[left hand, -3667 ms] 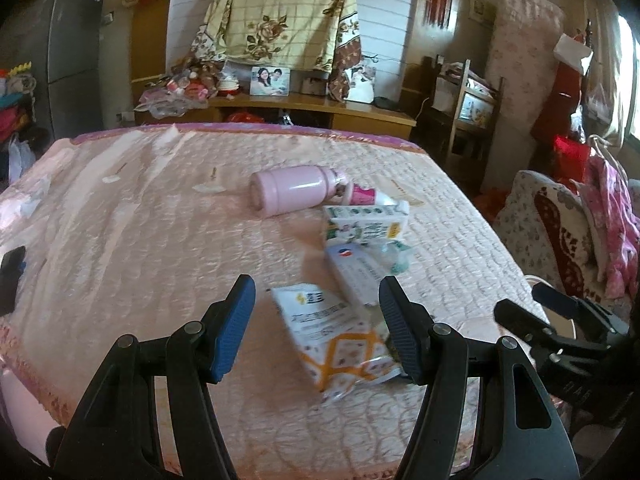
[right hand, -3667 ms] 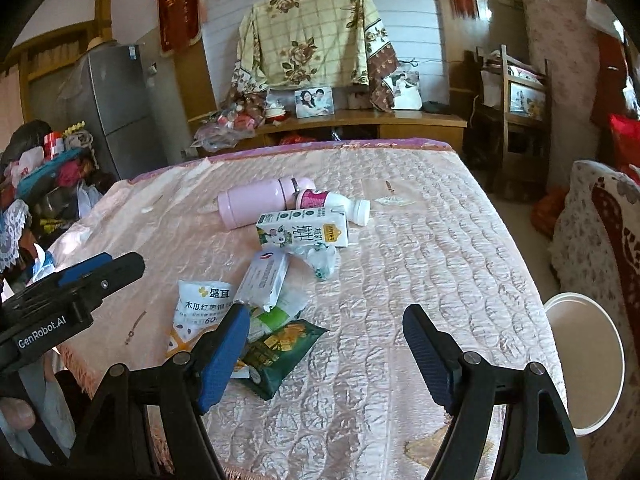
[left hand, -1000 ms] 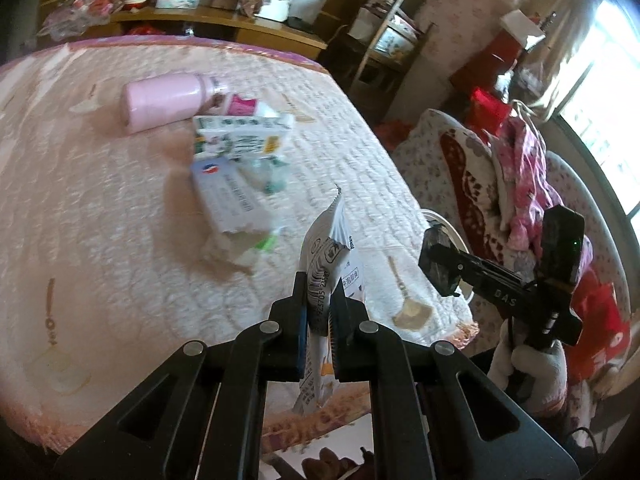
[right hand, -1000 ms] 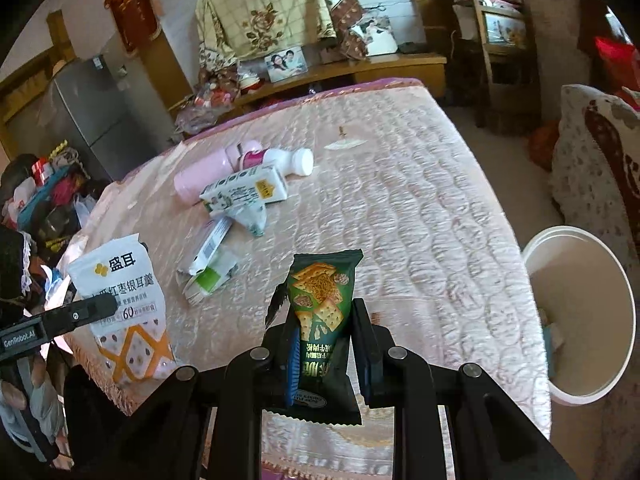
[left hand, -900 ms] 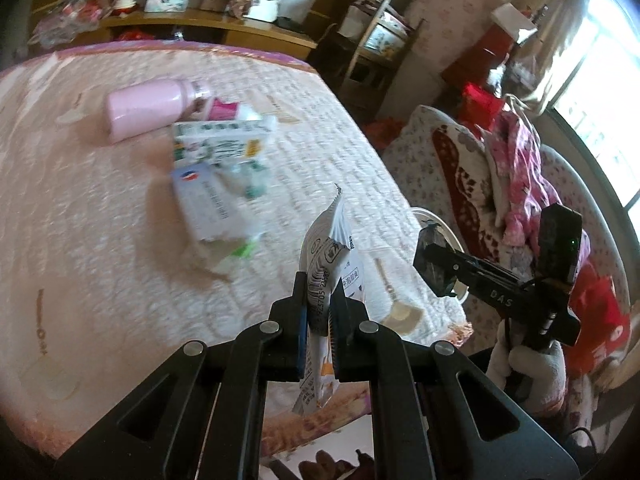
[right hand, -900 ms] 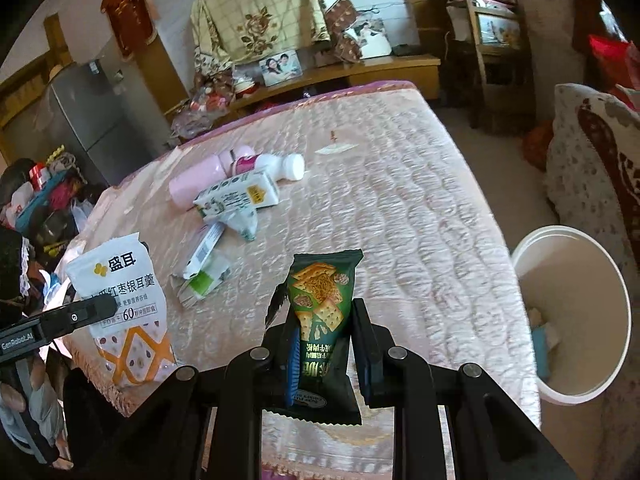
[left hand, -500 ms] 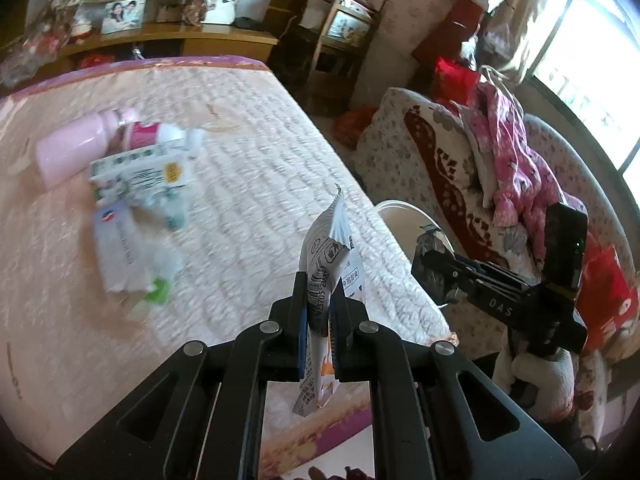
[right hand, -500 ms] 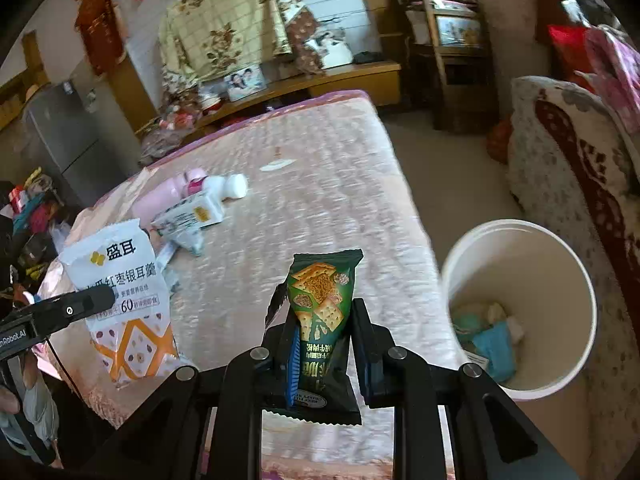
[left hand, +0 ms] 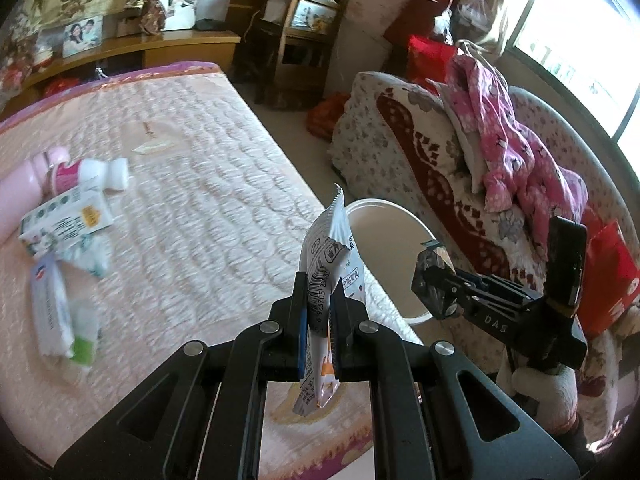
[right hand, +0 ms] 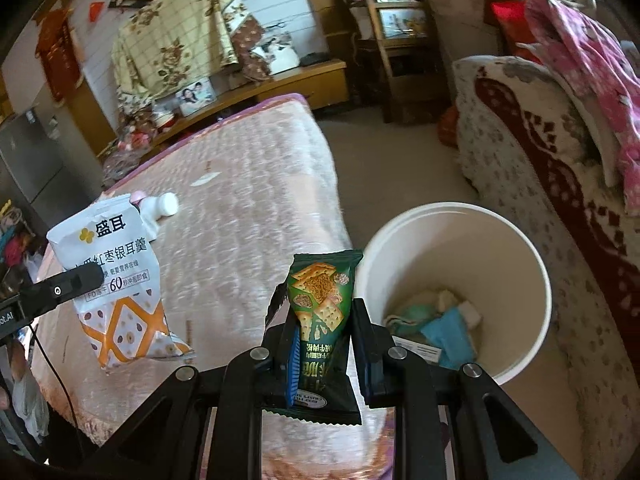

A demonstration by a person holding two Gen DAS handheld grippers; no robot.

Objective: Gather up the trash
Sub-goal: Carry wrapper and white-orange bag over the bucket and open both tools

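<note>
My left gripper (left hand: 319,312) is shut on a white and orange snack pouch (left hand: 329,264), held edge-on above the bed's front right corner; the pouch also shows in the right wrist view (right hand: 116,284). My right gripper (right hand: 325,332) is shut on a green cracker wrapper (right hand: 322,308), held just left of a white bucket (right hand: 516,248) on the floor that has paper and blue scraps inside. The bucket also shows in the left wrist view (left hand: 384,248). A milk carton (left hand: 66,220), a white bottle (left hand: 92,172) and flat wrappers (left hand: 52,308) lie on the pink bed (left hand: 208,216).
A patterned sofa (right hand: 560,168) with pink clothes (left hand: 516,148) stands right of the bucket. A wooden shelf unit (left hand: 300,32) and a low sideboard (right hand: 280,80) are at the back. A grey fridge (right hand: 28,160) stands far left.
Both grippers, shut on their wrappers, have swung right from over the bed toward the bucket, which is now close and large in the right wrist view.
</note>
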